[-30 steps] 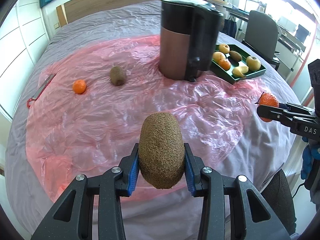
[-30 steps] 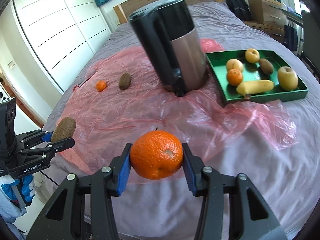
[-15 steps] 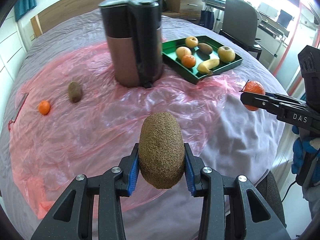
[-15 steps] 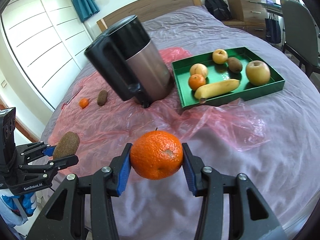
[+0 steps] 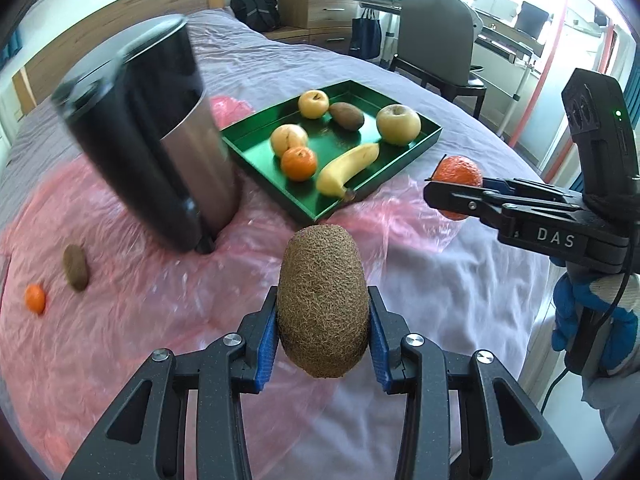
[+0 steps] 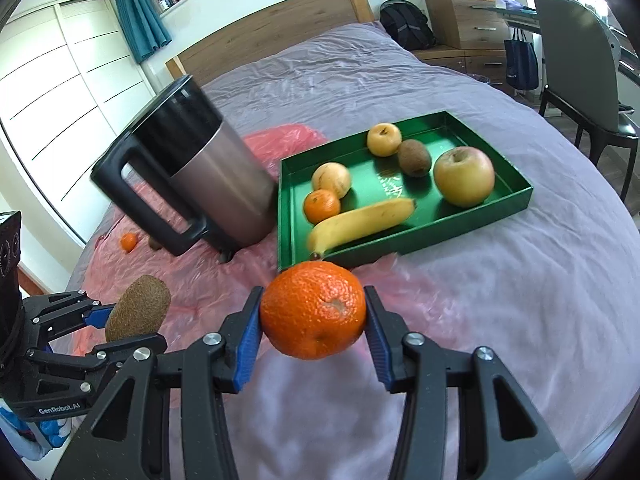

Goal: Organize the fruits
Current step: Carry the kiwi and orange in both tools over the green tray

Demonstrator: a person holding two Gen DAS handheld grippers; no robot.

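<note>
My left gripper (image 5: 322, 334) is shut on a brown kiwi (image 5: 323, 300), held above the pink plastic sheet; it also shows in the right wrist view (image 6: 138, 312). My right gripper (image 6: 313, 330) is shut on an orange (image 6: 313, 308), held in front of the green tray (image 6: 404, 242); the orange also shows in the left wrist view (image 5: 458, 176). The tray (image 5: 280, 188) holds apples, a kiwi, an orange and a banana (image 6: 360, 222). A loose kiwi (image 5: 75, 267) and a small orange (image 5: 35, 298) lie on the sheet at the left.
A tall black and steel kettle (image 5: 152, 148) stands on the pink sheet (image 5: 120, 320) left of the tray, on a bed with a grey cover. A chair (image 5: 436, 52) and a desk stand beyond the bed at the right.
Both grippers have swung to the right and closer to the green tray, each still holding its fruit. The kettle and loose fruits have shifted left in both views.
</note>
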